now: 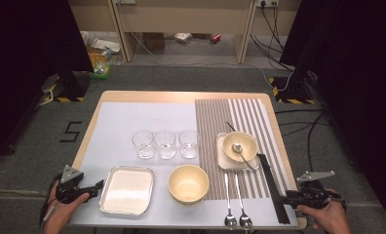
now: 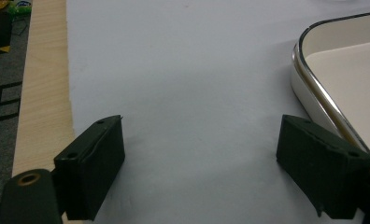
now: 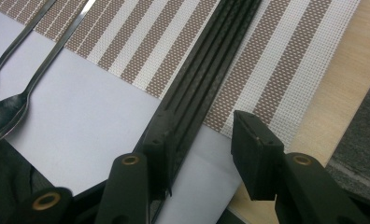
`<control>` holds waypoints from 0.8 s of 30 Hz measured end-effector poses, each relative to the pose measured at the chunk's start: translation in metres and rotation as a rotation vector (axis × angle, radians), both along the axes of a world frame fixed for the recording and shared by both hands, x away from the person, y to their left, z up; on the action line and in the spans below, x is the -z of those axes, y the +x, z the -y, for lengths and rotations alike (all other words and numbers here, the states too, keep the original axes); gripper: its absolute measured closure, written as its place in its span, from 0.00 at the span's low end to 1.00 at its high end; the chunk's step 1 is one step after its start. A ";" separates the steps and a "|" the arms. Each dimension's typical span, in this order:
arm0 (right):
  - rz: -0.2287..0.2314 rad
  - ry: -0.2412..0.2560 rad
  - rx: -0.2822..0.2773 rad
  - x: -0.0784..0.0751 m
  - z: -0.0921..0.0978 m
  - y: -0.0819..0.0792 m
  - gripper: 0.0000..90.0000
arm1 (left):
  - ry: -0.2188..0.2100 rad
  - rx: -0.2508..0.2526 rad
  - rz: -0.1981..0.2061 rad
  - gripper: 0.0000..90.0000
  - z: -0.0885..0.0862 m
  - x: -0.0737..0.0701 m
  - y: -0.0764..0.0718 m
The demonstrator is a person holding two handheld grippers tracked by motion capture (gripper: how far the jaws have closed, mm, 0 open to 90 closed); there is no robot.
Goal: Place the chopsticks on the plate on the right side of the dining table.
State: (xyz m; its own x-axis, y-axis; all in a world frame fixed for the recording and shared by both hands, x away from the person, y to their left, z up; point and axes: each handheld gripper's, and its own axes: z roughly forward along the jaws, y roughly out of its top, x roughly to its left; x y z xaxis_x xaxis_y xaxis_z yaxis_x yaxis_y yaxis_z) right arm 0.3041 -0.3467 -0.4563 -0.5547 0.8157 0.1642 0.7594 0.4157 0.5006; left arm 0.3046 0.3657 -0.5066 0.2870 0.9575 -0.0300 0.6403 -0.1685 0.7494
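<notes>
chopsticks (image 3: 206, 79) | black pair at striped mat's (image 3: 286, 60) right edge, near end beside our right gripper (image 3: 199, 154) | jaws part-open, empty | thin, stiff, slippery (may roll): we pinch near end | left gripper (image 2: 199, 163) wide, empty, by tray (image 2: 342, 79)

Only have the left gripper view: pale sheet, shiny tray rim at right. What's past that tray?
Observer: Beyond the rectangular steel tray stands an upright, empty, round cream bowl.
Operator: Right tongs?
Observer: The right tongs are open, one jaw over the near end of the long black ribbed sticks.
Operator: Cutlery nearby?
Observer: Two steel spoons lie side by side between that bowl and the sticks.
</notes>
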 end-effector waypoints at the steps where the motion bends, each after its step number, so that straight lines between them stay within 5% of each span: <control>1: -0.001 -0.001 -0.002 0.000 0.000 0.000 0.67 | -0.001 -0.001 0.001 0.16 0.000 0.000 0.000; 24: -0.053 -0.033 0.034 0.005 -0.001 0.006 0.79 | 0.003 -0.002 0.001 0.16 0.000 0.000 0.000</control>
